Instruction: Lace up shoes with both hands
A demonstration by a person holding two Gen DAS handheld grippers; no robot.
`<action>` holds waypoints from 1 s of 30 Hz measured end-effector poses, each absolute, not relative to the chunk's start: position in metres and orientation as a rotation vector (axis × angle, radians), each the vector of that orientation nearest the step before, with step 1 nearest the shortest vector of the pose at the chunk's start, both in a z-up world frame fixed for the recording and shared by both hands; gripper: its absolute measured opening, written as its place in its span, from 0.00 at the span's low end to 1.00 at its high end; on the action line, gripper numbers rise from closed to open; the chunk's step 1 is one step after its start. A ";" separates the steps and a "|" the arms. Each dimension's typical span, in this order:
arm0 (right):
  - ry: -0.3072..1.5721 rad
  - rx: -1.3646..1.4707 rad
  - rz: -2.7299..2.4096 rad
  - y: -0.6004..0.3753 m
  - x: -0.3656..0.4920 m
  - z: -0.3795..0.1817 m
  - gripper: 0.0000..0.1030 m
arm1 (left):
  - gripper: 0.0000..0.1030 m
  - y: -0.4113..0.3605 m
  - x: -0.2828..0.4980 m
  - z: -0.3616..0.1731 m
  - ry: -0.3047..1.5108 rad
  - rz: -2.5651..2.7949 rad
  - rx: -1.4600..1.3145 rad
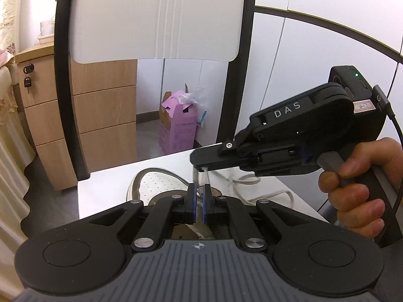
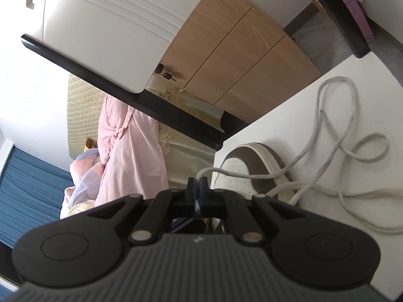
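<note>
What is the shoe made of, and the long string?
Shoe: probably smooth white leather or fake leather, dotted with tiny holes, brown trim maybe suede, pale rubbery sole. Shoelace: woven cotton-like cord, matte off-white, braid texture visible.

Bright, even daylight — soft shadows, strong fisheye bending at edges, slight blur

Both grippers are matte black with ribbed grey tops, silver pivot pins and blue-padded fingers (image 1: 192,202). The right gripper (image 1: 201,168) bears white "DAS" lettering, a green light, a black cable and a grey handle.
</note>
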State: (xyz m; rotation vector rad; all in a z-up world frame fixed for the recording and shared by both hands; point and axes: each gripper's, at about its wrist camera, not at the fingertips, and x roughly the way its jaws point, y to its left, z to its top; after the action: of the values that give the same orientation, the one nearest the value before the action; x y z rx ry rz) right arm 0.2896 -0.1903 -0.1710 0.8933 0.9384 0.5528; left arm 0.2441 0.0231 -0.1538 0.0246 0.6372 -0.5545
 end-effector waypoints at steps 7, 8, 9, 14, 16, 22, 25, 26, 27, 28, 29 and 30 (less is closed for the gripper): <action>0.952 0.888 0.571 -0.185 0.289 -0.172 0.03 | 0.06 0.022 0.246 -0.155 0.646 -0.549 0.011; 0.952 0.887 0.568 -0.185 0.289 -0.172 0.03 | 0.06 0.022 0.246 -0.155 0.647 -0.549 0.011; 0.952 0.887 0.563 -0.185 0.289 -0.173 0.03 | 0.06 0.022 0.245 -0.155 0.647 -0.549 0.013; 0.949 0.891 0.558 -0.187 0.290 -0.173 0.03 | 0.16 0.020 0.244 -0.155 0.650 -0.546 0.020; 0.950 0.892 0.573 -0.184 0.289 -0.173 0.03 | 0.25 0.020 0.244 -0.154 0.642 -0.539 0.023; 0.953 0.903 0.599 -0.182 0.290 -0.173 0.03 | 0.03 0.021 0.244 -0.156 0.631 -0.542 0.014; 0.955 0.910 0.598 -0.183 0.290 -0.173 0.05 | 0.03 0.022 0.243 -0.156 0.621 -0.548 0.017; 0.955 0.910 0.597 -0.184 0.290 -0.173 0.07 | 0.03 0.022 0.243 -0.157 0.618 -0.549 0.020; 0.955 0.909 0.597 -0.184 0.290 -0.172 0.08 | 0.03 0.022 0.242 -0.157 0.619 -0.550 0.022; 0.958 0.915 0.597 -0.186 0.290 -0.172 0.09 | 0.03 0.023 0.242 -0.157 0.620 -0.551 0.024; 0.960 0.921 0.596 -0.187 0.290 -0.173 0.10 | 0.03 0.022 0.242 -0.158 0.621 -0.550 0.031; 0.963 0.927 0.596 -0.188 0.290 -0.173 0.15 | 0.03 0.022 0.241 -0.158 0.621 -0.550 0.037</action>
State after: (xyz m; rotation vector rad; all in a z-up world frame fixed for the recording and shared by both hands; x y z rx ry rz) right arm 0.2903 -0.1884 -0.1730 0.9268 0.9627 0.5960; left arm 0.2414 0.0219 -0.1582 0.0368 0.6211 -0.5498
